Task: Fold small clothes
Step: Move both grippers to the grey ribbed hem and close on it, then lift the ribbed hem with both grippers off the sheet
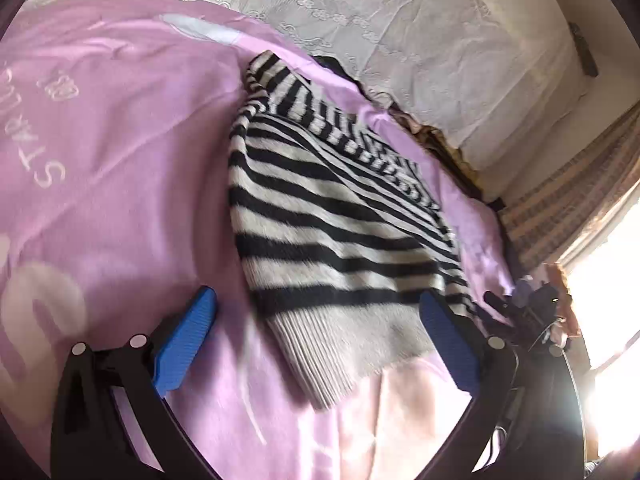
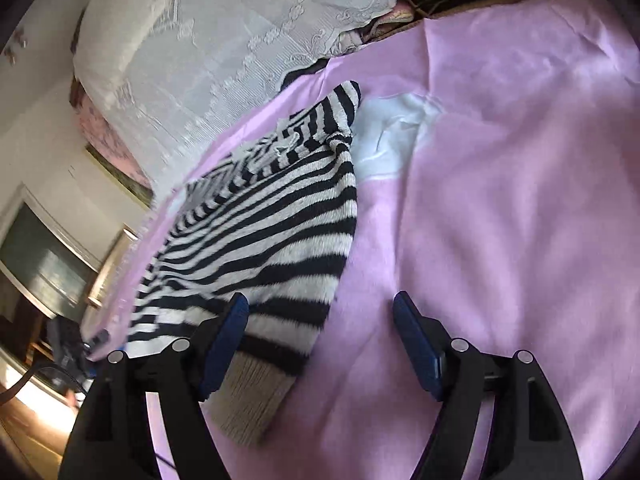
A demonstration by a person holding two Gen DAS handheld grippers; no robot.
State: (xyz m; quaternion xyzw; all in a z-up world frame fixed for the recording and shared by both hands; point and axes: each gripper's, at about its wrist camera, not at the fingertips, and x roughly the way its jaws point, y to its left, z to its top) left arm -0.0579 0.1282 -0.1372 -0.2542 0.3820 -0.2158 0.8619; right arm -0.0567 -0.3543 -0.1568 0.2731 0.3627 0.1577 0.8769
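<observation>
striped sweater [image 1: 328, 216] lying folded on the pink blanket [image 1: 120, 184], both sets of fingers spread wide and holding nothing.

the sweater, black and white with a pale ribbed hem, lies on the bed near the blanket's edge, one sleeve laid across its upper part. the left gripper [image 1: 320, 340] hangs over the hem end, its blue fingers [image 1: 184, 344] wide apart with the hem between them in view; whether they touch the cloth i cannot tell. the right gripper [image 2: 320, 344] is also opened wide, one dark blue finger over the sweater's hem corner, the other over bare blanket. a white lace cover [image 1: 400, 40] lies beyond the blanket.
</observation>
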